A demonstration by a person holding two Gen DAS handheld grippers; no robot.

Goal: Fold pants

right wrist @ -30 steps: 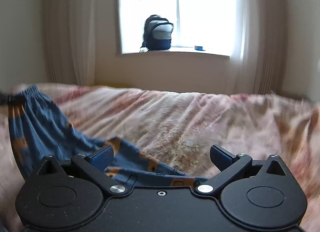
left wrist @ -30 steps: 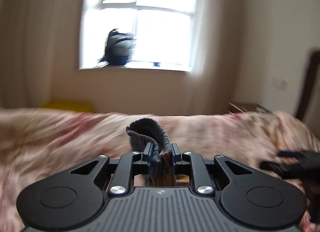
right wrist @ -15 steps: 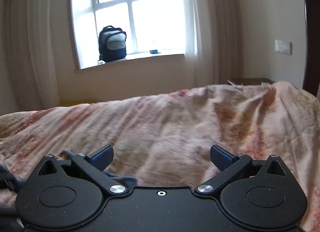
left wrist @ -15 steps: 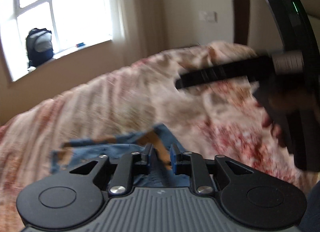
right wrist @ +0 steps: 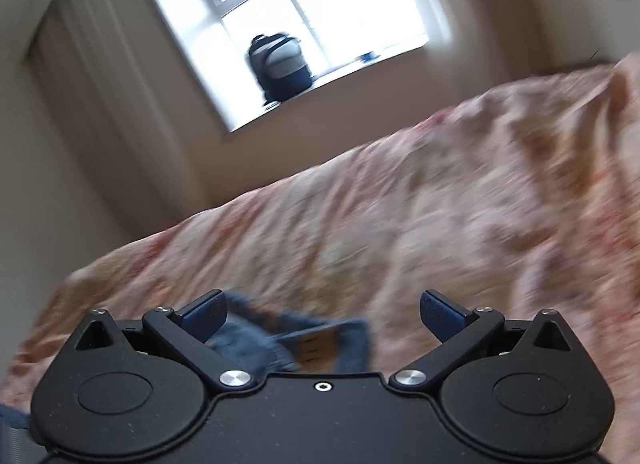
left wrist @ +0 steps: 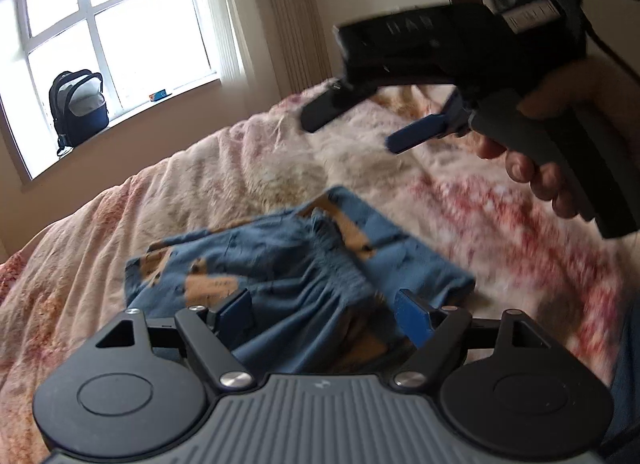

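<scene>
As L gripper [left wrist: 326, 310] fingers open, pants [left wrist: 296, 264] loose betw. them, on bed [left wrist: 240, 168]

pants [left wrist: 296, 264] on bed [left wrist: 240, 168] | backpack [left wrist: 78, 106] behind (on windowsill [left wrist: 132, 112])

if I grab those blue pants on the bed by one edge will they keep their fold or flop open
Probably flop. The blue pants lie in soft, rumpled layers on the blanket, so the cloth looks limp, not stiff. The gathered waistband seems the thickest part and might hang lower. They look light for their size. The fuzzy blanket may drag on them if pushed.
</scene>
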